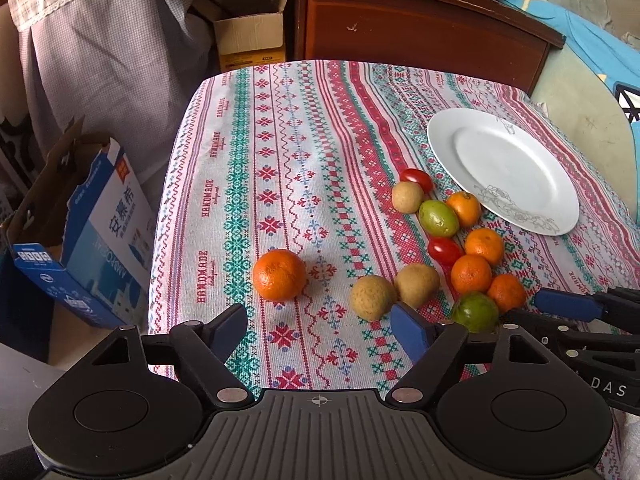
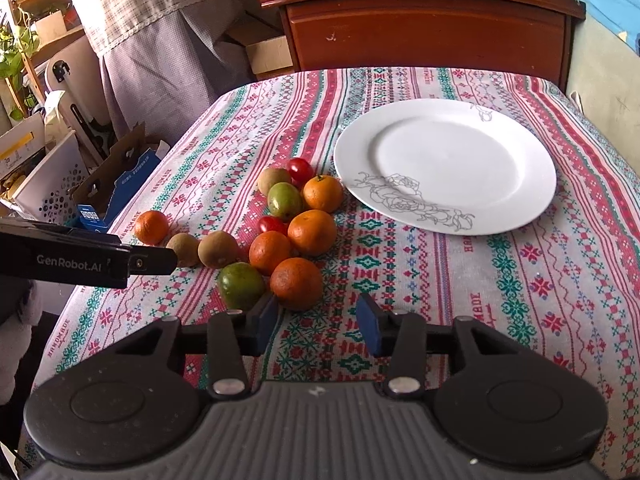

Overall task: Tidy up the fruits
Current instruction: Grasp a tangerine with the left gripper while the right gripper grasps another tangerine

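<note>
Table with patterned tablecloth (image 2: pixel 460 280). White plate (image 2: pixel 444 164) toward the far right corner of the table, bare, flower drawing on its near rim.

Fruit lies on the cloth just left of the plate's near rim: oranges, two green fruits, brown fruits, two small tomatoes, most touching one another. One lone orange (image 1: pixel 279 275) sits apart, nearer the table's left edge.

Left gripper (image 1: pixel 320 330): jaws apart, nothing between the pads; a brown fruit (image 1: pixel 373 297) lies just beyond its right pad.

Right gripper (image 2: pixel 318 322): jaws partly apart, gripping nothing. The nearest orange (image 2: pixel 296 283) and a green fruit (image 2: pixel 241 285) sit just beyond its left pad; contact cannot be told.
</note>
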The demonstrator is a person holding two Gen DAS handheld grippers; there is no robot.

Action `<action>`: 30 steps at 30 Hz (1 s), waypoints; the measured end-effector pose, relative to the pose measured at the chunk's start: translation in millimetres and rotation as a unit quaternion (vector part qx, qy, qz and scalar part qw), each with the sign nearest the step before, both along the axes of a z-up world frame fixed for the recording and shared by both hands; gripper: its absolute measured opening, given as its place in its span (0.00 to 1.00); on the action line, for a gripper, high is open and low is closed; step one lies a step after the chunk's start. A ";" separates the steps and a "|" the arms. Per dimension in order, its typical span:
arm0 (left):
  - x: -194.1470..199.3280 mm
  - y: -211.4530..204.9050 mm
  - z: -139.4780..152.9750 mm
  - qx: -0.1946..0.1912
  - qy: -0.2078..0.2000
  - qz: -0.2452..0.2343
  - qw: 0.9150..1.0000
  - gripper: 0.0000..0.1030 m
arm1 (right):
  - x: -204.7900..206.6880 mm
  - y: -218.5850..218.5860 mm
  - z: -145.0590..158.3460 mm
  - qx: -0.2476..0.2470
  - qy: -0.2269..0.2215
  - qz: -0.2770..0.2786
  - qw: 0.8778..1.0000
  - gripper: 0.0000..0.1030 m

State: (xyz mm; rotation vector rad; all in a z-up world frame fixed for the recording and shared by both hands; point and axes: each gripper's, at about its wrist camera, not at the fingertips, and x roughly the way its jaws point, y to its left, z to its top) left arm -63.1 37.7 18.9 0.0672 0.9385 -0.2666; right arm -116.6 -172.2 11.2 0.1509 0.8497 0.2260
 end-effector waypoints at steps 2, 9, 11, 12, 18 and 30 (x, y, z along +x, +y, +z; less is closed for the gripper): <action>-0.8 1.6 -0.7 -0.010 -0.005 -0.005 1.000 0.74 | 0.6 1.5 -0.4 -0.001 -0.003 0.002 1.000 0.42; -0.9 13.6 0.8 -0.026 -0.013 0.009 1.000 0.68 | 3.0 4.6 -1.9 -0.005 -0.010 0.006 1.000 0.43; 0.3 17.0 1.4 -0.028 -0.018 0.020 0.999 0.68 | 3.6 4.7 -2.5 -0.002 -0.012 0.005 1.000 0.41; 1.2 19.1 1.6 -0.028 -0.021 0.026 0.999 0.68 | 3.7 4.9 -2.7 -0.001 -0.013 0.006 1.000 0.39; 8.6 24.3 0.2 -0.028 -0.039 0.050 0.998 0.67 | 4.4 7.7 -4.6 0.001 -0.018 0.009 1.000 0.34; 19.7 16.4 -15.2 -0.008 -0.045 0.045 0.998 0.46 | 4.6 9.9 -5.2 -0.006 -0.024 0.010 1.000 0.35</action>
